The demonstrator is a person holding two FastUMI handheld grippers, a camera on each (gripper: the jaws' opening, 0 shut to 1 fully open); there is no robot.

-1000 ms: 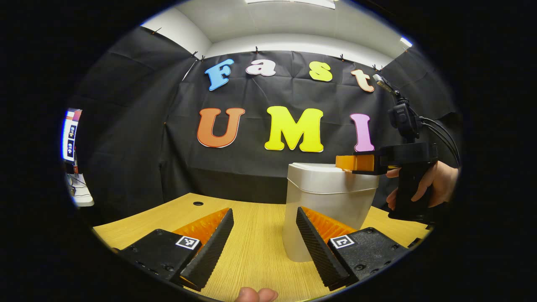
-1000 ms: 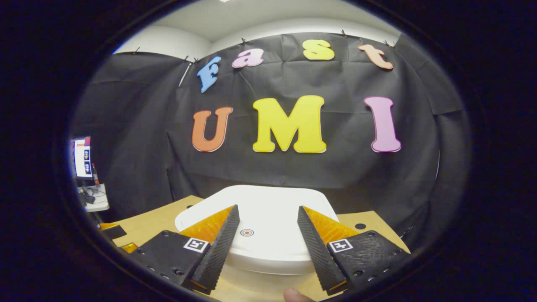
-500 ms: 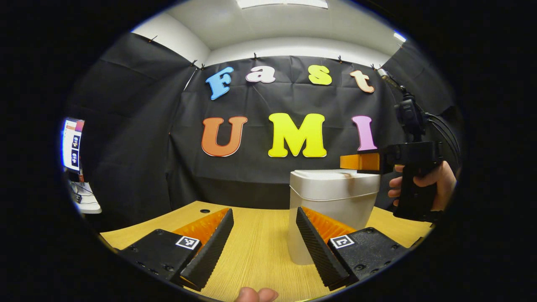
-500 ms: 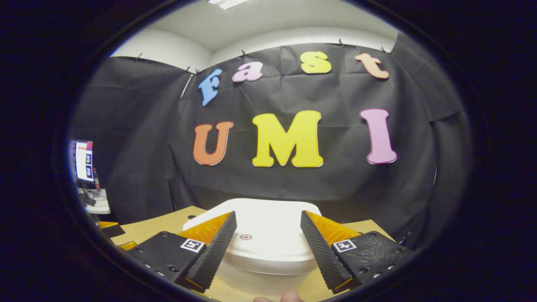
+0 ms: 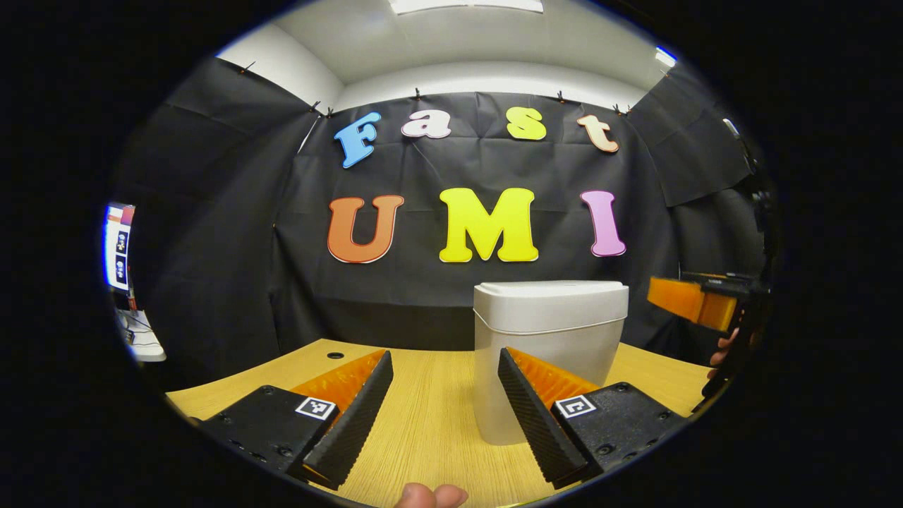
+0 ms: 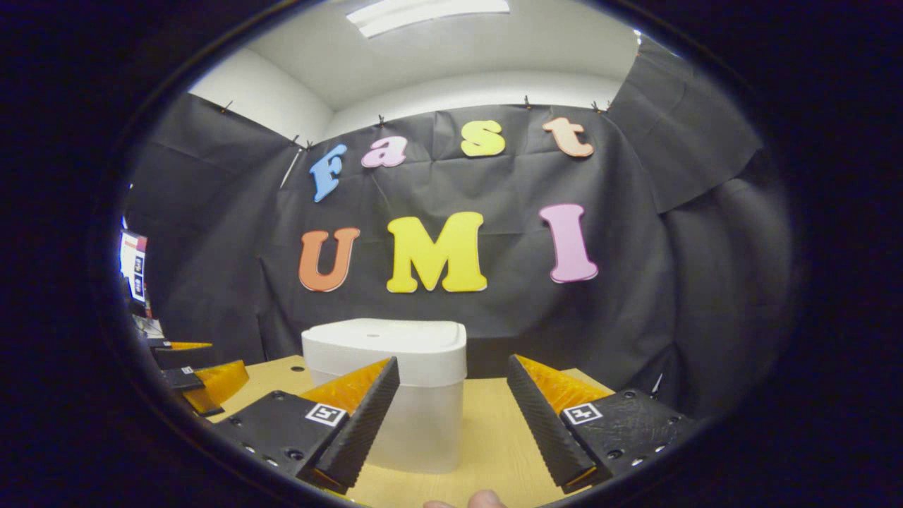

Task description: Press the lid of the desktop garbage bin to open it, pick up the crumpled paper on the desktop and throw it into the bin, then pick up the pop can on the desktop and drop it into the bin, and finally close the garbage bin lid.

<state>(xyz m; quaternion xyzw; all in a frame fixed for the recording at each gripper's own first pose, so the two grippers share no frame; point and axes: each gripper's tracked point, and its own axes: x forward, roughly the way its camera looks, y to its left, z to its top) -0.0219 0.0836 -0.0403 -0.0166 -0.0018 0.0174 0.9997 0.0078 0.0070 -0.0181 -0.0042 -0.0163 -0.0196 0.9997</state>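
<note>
Standing by: both grippers hang off the bin, neither one touching it
Step in hand: judging by the lid lying flat and no paper or can on the desk that I can see, this looks like the end of the job, lid closed; it could equally be the start, and I cannot tell which
Doing it well: if the lid needs a press, come straight down on its middle with the fingertips, push briefly and let go, so the light bin does not tip or skid on the wood; check that the lid sits level all round
Garbage bin [image 5: 547,353]: upright on the desk [image 5: 430,416], just beyond the left gripper's right finger; in the right gripper view it stands ahead and a little to the left [image 6: 416,416]
Look of it: pale, squarish with rounded corners, body slightly frosted and narrowing downward
Lid [image 5: 550,296]: white, smooth, overhanging the body, flat and seated [image 6: 384,339]
Left gripper [image 5: 444,374]: jaws spread wide, holding nothing, low over the desk
Right gripper [image 6: 451,381]: jaws equally wide, empty; seen from the left gripper view it sits off to the bin's right [image 5: 695,303], apart from the lid
Risk: a sideways knock would shove the bin
</note>
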